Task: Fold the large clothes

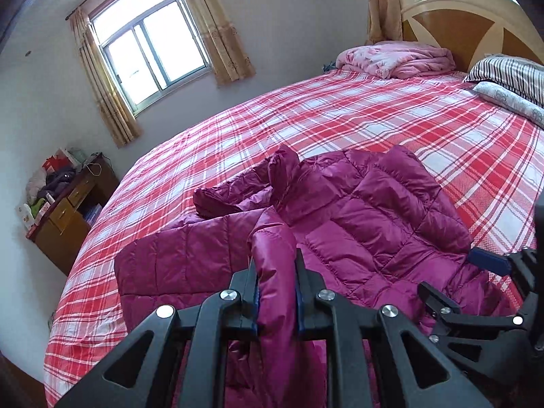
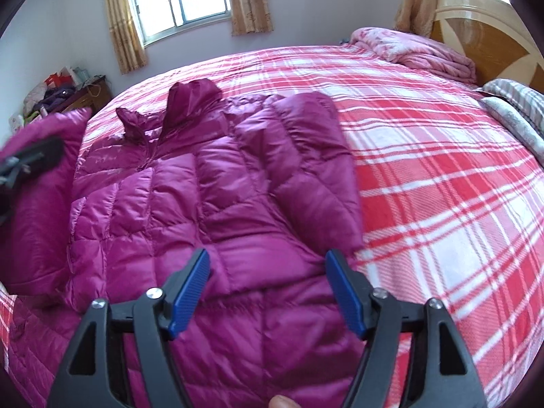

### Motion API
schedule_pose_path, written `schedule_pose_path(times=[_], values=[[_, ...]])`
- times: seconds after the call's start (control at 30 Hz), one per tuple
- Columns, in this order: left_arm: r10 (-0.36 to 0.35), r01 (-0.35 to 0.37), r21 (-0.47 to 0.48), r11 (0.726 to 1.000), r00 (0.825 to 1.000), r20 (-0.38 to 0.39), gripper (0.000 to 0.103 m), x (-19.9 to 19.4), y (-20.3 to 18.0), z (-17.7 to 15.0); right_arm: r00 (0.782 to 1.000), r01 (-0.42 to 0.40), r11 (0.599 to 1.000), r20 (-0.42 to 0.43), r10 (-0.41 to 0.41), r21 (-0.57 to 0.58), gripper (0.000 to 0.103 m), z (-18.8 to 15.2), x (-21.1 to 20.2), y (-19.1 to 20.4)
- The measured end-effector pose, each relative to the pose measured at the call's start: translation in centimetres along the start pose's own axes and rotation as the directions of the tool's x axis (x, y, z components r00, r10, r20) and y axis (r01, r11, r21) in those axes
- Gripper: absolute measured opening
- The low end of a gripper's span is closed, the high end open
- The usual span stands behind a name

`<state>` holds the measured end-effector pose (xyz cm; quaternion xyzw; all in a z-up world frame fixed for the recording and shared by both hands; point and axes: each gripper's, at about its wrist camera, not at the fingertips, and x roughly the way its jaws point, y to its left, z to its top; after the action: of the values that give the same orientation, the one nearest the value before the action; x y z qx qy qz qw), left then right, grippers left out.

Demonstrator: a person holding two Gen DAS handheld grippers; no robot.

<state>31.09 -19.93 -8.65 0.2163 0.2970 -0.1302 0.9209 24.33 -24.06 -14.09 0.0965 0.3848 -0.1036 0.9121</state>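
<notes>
Magenta quilted down jacket spread on the bed, which carries a red, pink and white plaid sheet. It lies directly ahead of and below both tools, collar and hood end farthest away.

Left hand-held gripper: jaws drawn narrow, clamped on a fold of the jacket's shiny fabric. The pinched fold rises between the two black fingers and drapes back toward the camera. A sleeve or side panel extends flat to the left of this tool. In the right wrist view the same tool shows only as a blurred black shape at the far left edge, with a raised flap of jacket behind it.

Right hand-held gripper: jaws standing wide, nothing between the blue pads; the jacket's lower body lies under the gap, but the pads do not press on it. The jacket's right edge sits just ahead of the right finger. A fingertip of the person shows at the bottom edge of that view.

Beyond the jacket: folded pink blanket at the far side of the bed, against the wooden headboard. Striped pillow far right. Cluttered wooden nightstand far left, under the curtained window.
</notes>
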Motion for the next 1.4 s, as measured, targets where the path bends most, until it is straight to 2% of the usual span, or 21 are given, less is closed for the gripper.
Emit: schedule_pose_path(times=[0.1, 0.17, 0.3, 0.37, 0.4, 0.47, 0.5, 0.63, 0.77, 0.83, 0.93, 1.0, 1.1, 1.17, 1.2, 1.23, 1.3, 1.4], values=[[-0.048, 0.047, -0.012, 0.999, 0.998, -0.028, 0.019, 1.4, -1.2, -0.8, 1.0, 0.0, 0.998, -0.006, 0.001, 0.055, 0.081, -0.7, -0.1, -1.2], [-0.075, 0.075, -0.003, 0.997, 0.996, -0.051, 0.024, 2.2, -2.3, -1.3, 0.999, -0.029, 0.994, -0.017, 0.031, 0.101, 0.082, -0.9, 0.2, -2.1], [-0.091, 0.091, 0.022, 0.996, 0.995, -0.03, 0.033, 1.6, -3.3, -1.7, 0.999, -0.037, 0.993, 0.006, 0.037, 0.115, 0.082, -0.9, 0.1, -2.1], [-0.081, 0.081, 0.019, 0.997, 0.997, 0.017, 0.055, 0.1, -2.9, -1.5, 0.999, -0.041, 0.992, 0.013, 0.04, 0.119, 0.082, -1.0, 0.0, -2.3], [-0.077, 0.077, 0.005, 0.997, 0.996, 0.051, 0.062, -0.8, -2.5, -1.3, 0.999, -0.049, 0.991, 0.016, 0.047, 0.125, 0.082, -1.1, 0.0, -2.4], [-0.068, 0.071, -0.022, 0.997, 0.99, 0.123, 0.09, -2.5, -1.5, -0.9, 0.998, -0.063, 0.989, 0.021, 0.06, 0.136, 0.082, -1.1, -0.1, -2.7], [-0.054, 0.059, -0.026, 0.998, 0.988, 0.146, 0.094, -3.1, -1.0, -0.7, 0.998, -0.067, 0.988, 0.024, 0.064, 0.14, 0.082, -1.2, -0.2, -2.8], [0.009, -0.001, -0.051, 0.999, 0.987, 0.158, 0.094, -3.0, 1.5, -0.8, 0.996, -0.086, 0.985, 0.043, 0.08, 0.152, 0.082, -1.3, -0.5, -3.1], [0.085, -0.079, -0.143, 0.987, 0.996, 0.037, 0.094, 0.7, 6.8, -3.2, 0.993, -0.11, 0.978, 0.072, 0.098, 0.18, 0.082, -1.3, -1.2, -3.8], [0.119, -0.121, -0.193, 0.974, 0.993, -0.024, 0.094, 2.4, 9.5, -5.0, 0.991, -0.113, 0.979, 0.091, 0.099, 0.172, 0.075, -1.2, -2.1, -3.5], [0.153, -0.169, -0.246, 0.954, 0.985, -0.083, 0.094, 4.5, 12.4, -7.2, 0.98, -0.181, 0.971, 0.109, 0.165, 0.156, 0.073, -0.7, -3.2, -2.0], [0.149, -0.177, -0.277, 0.945, 0.982, -0.118, 0.094, 5.8, 13.7, -8.5, 0.965, -0.257, 0.958, 0.094, 0.246, 0.127, 0.069, 0.0, -3.4, 0.1], [0.113, -0.152, -0.309, 0.939, 0.983, -0.143, 0.094, 6.8, 14.2, -9.3, 0.946, -0.324, 0.944, 0.039, 0.322, 0.06, 0.06, 0.5, -2.5, 3.3], [0.113, -0.152, -0.301, 0.942, 0.983, -0.143, 0.094, 6.9, 14.1, -9.3, 0.949, -0.314, 0.949, -0.004, 0.314, 0.018, 0.05, 0.5, -1.4, 4.9], [0.11, -0.149, -0.298, 0.943, 0.983, -0.145, 0.094, 7.1, 14.0, -9.3, 0.955, -0.295, 0.955, -0.031, 0.295, 0.003, 0.037, 0.3, -0.8, 5.5], [0.105, -0.146, -0.298, 0.943, 0.983, -0.148, 0.094, 7.2, 14.0, -9.3, 0.957, -0.287, 0.958, -0.048, 0.287, 0.0, 0.03, 0.0, -0.4, 5.7], [0.092, -0.135, -0.311, 0.941, 0.984, -0.15, 0.094, 7.3, 14.2, -9.3, 0.963, -0.263, 0.965, -0.072, 0.261, -0.006, 0.028, -0.6, 0.1, 5.8], [0.112, -0.149, -0.314, 0.938, 0.985, -0.134, 0.094, 6.2, 14.7, -9.1, 0.967, -0.241, 0.97, -0.091, 0.238, -0.023, 0.028, -1.0, -0.1, 5.8]])
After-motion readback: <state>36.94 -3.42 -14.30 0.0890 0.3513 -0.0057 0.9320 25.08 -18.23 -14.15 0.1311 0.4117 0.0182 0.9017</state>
